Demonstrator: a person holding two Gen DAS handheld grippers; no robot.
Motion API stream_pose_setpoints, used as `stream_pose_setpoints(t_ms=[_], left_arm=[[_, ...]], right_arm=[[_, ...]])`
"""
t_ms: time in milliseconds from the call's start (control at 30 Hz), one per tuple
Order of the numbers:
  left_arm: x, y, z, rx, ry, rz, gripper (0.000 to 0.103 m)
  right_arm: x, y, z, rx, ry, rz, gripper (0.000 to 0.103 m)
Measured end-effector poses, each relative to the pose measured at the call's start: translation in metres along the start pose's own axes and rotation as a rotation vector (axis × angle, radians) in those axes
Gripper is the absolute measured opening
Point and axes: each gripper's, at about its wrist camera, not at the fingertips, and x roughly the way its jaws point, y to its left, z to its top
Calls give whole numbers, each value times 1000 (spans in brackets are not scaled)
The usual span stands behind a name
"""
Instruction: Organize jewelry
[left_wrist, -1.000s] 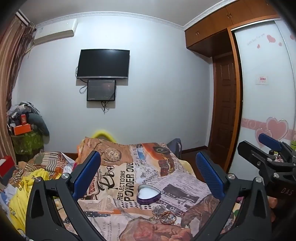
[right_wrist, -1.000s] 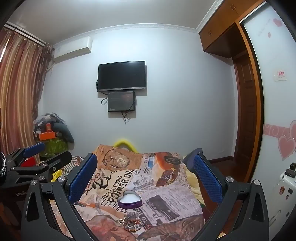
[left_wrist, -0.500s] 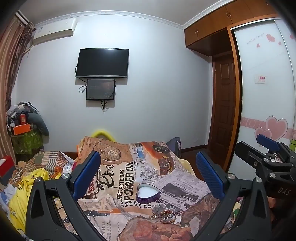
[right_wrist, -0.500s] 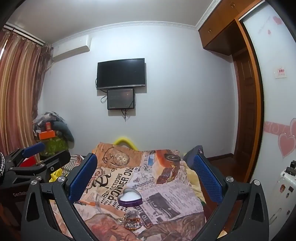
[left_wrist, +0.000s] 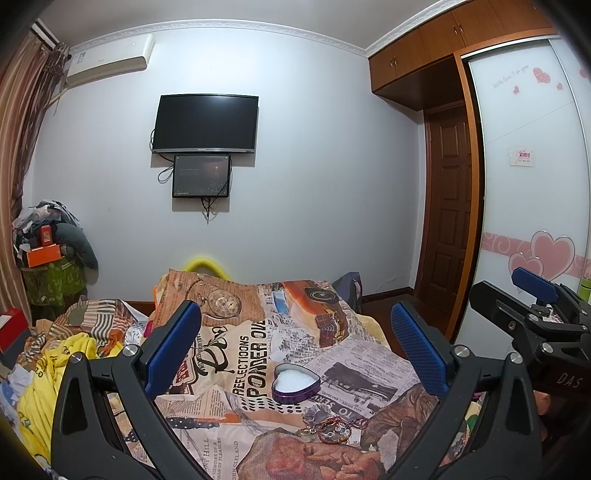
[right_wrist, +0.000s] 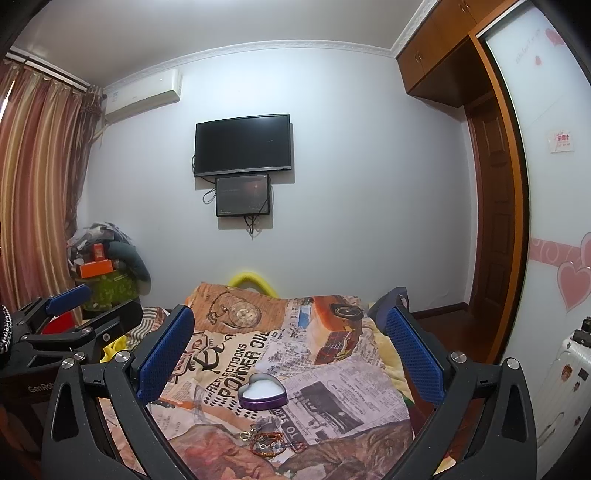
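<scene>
A purple heart-shaped tin (left_wrist: 295, 384) with white lining lies open on the newspaper-print bedspread (left_wrist: 255, 332); it also shows in the right wrist view (right_wrist: 262, 391). A small heap of jewelry (left_wrist: 334, 428), red cord bracelets and rings, lies just in front of the tin, and shows in the right wrist view (right_wrist: 271, 445) too. My left gripper (left_wrist: 295, 350) is open and empty, raised above the bed. My right gripper (right_wrist: 291, 354) is open and empty at a similar height. Each gripper appears at the edge of the other's view.
Rumpled yellow and striped clothes (left_wrist: 59, 354) lie on the bed's left side. A cluttered stand (right_wrist: 103, 273) sits in the left corner by the curtain. A TV (left_wrist: 205, 123) hangs on the far wall. A wardrobe (left_wrist: 532, 177) and brown door (left_wrist: 448, 206) stand on the right.
Both views have drifted slightly; the tin and jewelry sit a little higher in frame. Nothing was taken hold of or let go.
</scene>
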Motion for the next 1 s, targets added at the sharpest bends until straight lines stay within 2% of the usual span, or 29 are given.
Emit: stream_pose_setpoints(t_ms=[1000], left_arm=[[2, 0, -2, 0, 13, 1, 103]], right_arm=[[-1, -4, 0, 19, 17, 13, 103]])
